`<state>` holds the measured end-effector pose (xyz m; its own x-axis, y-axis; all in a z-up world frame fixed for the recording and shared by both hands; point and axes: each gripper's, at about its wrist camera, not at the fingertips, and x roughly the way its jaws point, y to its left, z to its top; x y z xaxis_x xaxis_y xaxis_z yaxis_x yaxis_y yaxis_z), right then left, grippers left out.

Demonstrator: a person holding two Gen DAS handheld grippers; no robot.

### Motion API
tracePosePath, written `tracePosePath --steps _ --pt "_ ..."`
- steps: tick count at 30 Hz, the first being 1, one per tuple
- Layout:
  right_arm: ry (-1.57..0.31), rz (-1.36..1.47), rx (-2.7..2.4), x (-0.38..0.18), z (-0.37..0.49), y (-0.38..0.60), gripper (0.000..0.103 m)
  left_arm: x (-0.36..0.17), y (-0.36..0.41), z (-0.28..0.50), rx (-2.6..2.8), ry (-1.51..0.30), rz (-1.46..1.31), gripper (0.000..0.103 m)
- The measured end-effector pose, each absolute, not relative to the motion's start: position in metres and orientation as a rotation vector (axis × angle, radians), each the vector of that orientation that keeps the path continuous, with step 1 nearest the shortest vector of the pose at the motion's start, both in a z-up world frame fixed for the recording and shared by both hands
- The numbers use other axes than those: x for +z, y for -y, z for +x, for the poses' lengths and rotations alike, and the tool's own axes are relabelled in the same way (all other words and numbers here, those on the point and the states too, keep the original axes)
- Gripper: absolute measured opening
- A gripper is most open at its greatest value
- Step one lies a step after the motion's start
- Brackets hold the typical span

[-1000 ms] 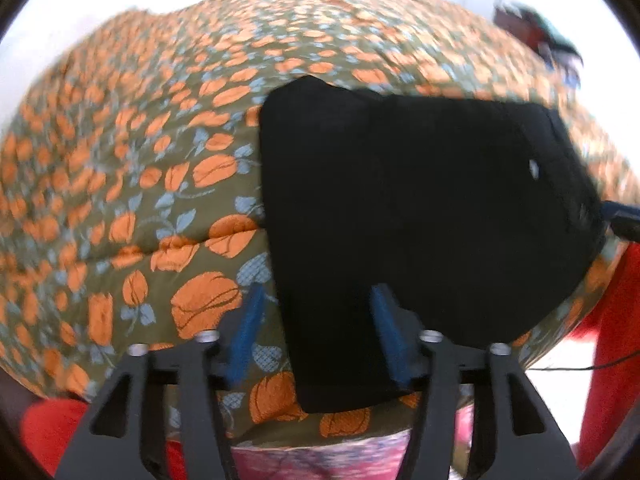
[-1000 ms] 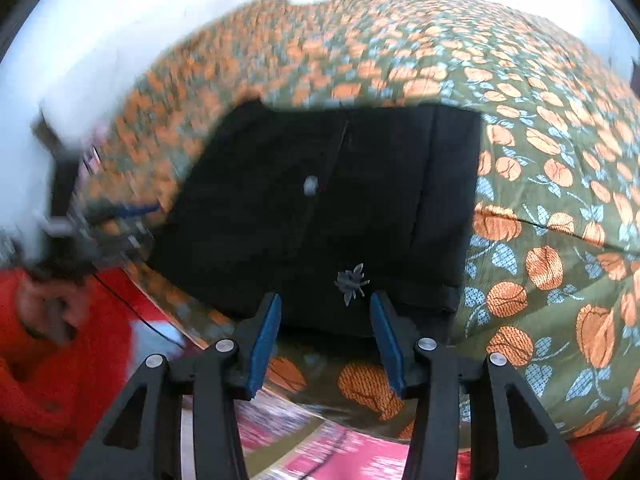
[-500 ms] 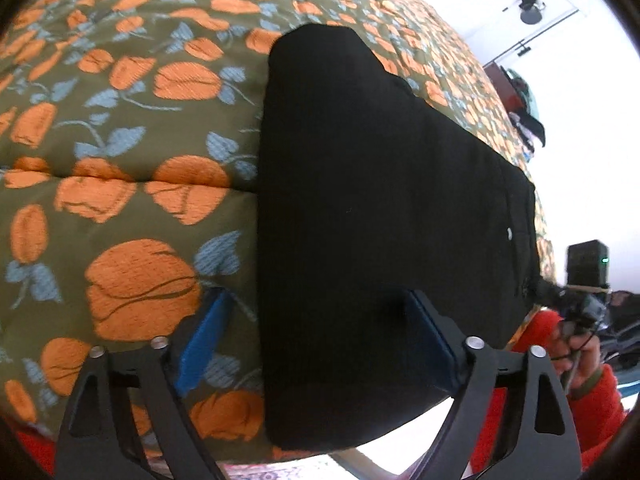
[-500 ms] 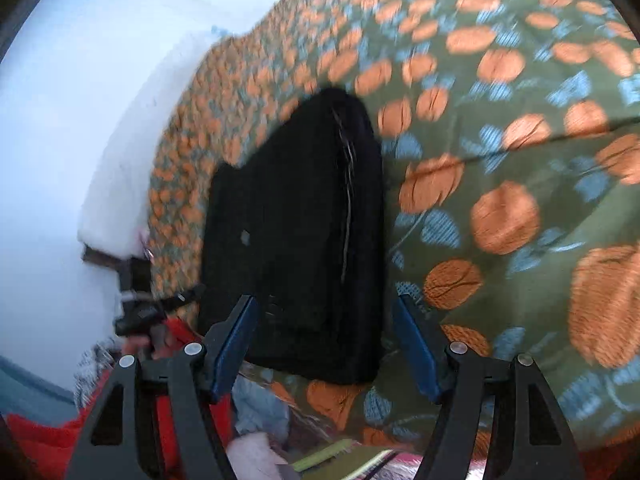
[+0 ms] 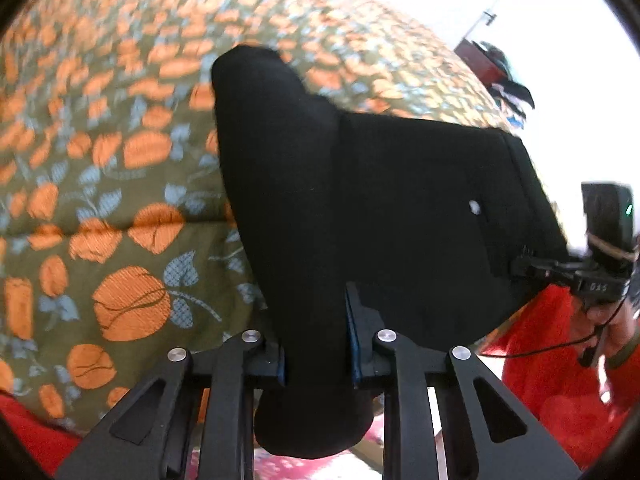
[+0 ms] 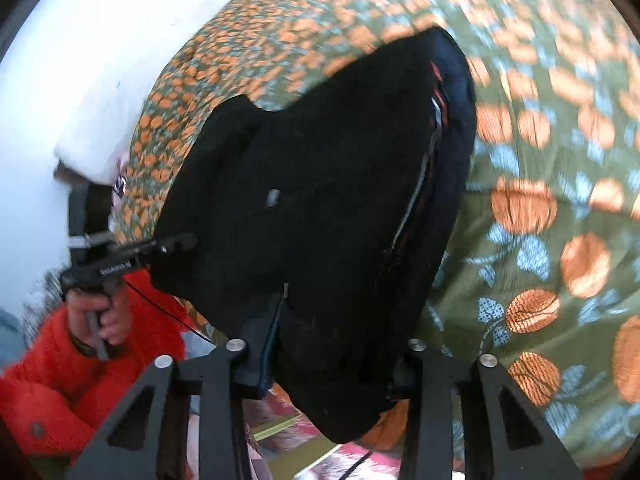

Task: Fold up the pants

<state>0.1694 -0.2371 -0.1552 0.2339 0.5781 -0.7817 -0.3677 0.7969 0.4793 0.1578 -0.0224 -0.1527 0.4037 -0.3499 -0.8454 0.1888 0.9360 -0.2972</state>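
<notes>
The black pants (image 5: 400, 208) are folded into a thick stack on the orange-flowered bed cover (image 5: 120, 200). My left gripper (image 5: 316, 344) is shut on the stack's near left corner, which bulges up between the fingers. My right gripper (image 6: 332, 364) is shut on the near right corner of the pants (image 6: 320, 200), by the waistband seam. Each gripper shows in the other's view: the right one at the pants' right edge (image 5: 532, 268), the left one at their left edge (image 6: 172, 244). The near edge of the pants is lifted off the cover.
The bed cover (image 6: 540, 220) spreads wide behind and beside the pants. The person's red sleeves (image 6: 60, 380) are at the near bed edge. A white wall (image 6: 80, 60) lies beyond the bed, and dark furniture (image 5: 500, 76) stands at the far right.
Both grippers were open astride the near corners of the flat pants. Now both have closed on the fabric and raised the near edge, bunching the corners.
</notes>
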Motion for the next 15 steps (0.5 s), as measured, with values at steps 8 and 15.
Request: tracePosePath --steps 8,15 --pt "-1.057 0.026 0.605 -0.117 0.143 0.2 0.035 -0.129 0.043 0.145 -0.319 -1.029 -0.069 0.021" --pt "-1.031 0.082 0.6 -0.114 0.144 0.196 0.035 -0.119 0.04 0.143 -0.31 -1.008 -0.072 0.021"
